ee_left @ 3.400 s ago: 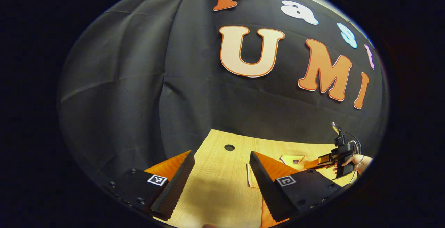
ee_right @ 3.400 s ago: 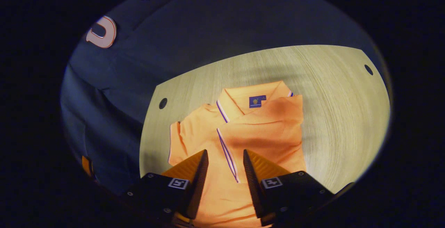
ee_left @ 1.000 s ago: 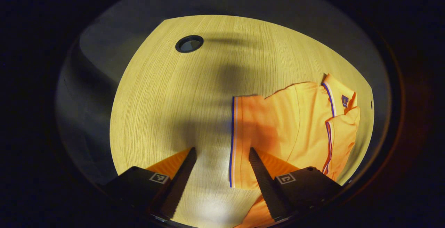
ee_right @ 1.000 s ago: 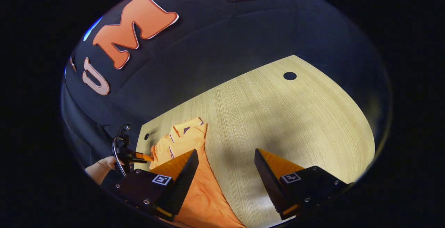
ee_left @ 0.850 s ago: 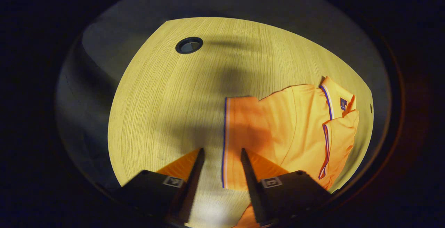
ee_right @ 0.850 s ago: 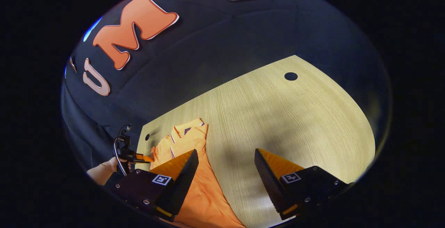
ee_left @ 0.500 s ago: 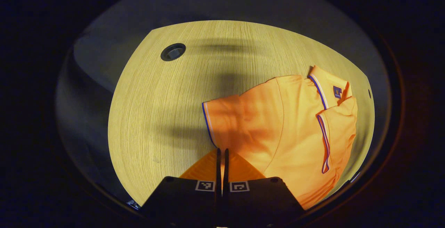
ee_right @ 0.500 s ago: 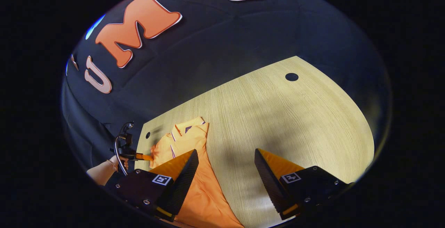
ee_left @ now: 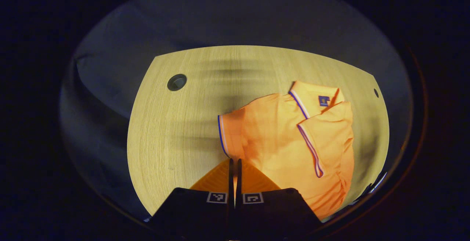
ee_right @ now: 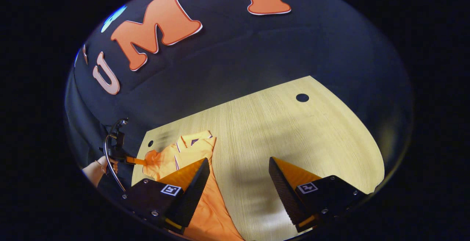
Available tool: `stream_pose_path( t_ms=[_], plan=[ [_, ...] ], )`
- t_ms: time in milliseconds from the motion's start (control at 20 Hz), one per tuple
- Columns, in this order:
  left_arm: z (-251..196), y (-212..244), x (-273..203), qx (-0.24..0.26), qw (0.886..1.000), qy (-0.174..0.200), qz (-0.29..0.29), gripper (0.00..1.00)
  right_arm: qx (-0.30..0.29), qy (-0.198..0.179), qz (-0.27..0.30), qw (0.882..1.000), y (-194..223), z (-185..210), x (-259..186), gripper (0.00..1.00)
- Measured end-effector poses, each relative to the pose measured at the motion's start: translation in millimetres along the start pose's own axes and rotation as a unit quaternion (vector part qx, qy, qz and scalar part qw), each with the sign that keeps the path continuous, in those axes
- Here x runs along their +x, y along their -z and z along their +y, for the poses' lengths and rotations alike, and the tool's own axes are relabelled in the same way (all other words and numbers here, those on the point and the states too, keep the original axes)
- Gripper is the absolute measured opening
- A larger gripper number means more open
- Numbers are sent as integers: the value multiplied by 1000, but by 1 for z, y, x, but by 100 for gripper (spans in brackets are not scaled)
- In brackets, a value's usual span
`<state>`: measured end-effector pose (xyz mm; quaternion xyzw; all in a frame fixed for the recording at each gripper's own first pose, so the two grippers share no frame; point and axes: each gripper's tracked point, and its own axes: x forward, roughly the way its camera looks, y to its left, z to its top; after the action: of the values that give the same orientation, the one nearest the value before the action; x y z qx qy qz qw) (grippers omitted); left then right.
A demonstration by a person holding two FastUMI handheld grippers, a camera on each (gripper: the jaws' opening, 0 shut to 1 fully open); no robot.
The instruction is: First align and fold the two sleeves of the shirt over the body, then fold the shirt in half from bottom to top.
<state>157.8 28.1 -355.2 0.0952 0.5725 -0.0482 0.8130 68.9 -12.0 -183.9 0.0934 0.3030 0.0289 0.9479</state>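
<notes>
Two grippers are at work: the left gripper [ee_left: 234, 162] has its jaws clenched on the cuff of the striped-edged left sleeve [ee_left: 229, 132], lifting it off the light wooden tabletop [ee_left: 172, 123]. The right gripper [ee_right: 237, 175] hovers with its jaws spread wide, holding nothing, one finger over the cloth. The orange polo shirt [ee_left: 293, 141] lies flat near the tabletop's middle, its right sleeve already folded over the body, collar toward the far edge. A round cable hole [ee_left: 176, 82] sits well apart.

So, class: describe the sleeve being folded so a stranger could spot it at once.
Start at the wooden table, then the orange shirt lying on it. The sleeve is its flap nearest the left tool, edged with a blue and white stripe.
</notes>
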Motion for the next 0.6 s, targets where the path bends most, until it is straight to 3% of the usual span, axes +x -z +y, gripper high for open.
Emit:
stream_pose_path(
  t_ms=[300, 600],
  plan=[
    [-84, -13, -24, 47, 998, 44, -12, 1, -21, -9, -38, 999, -21, 6, -27, 99],
    [-160, -10, -9, 80, 995, 66, 8, 1, -34, 0, -73, 997, -33, -4, -53, 99]
  ],
)
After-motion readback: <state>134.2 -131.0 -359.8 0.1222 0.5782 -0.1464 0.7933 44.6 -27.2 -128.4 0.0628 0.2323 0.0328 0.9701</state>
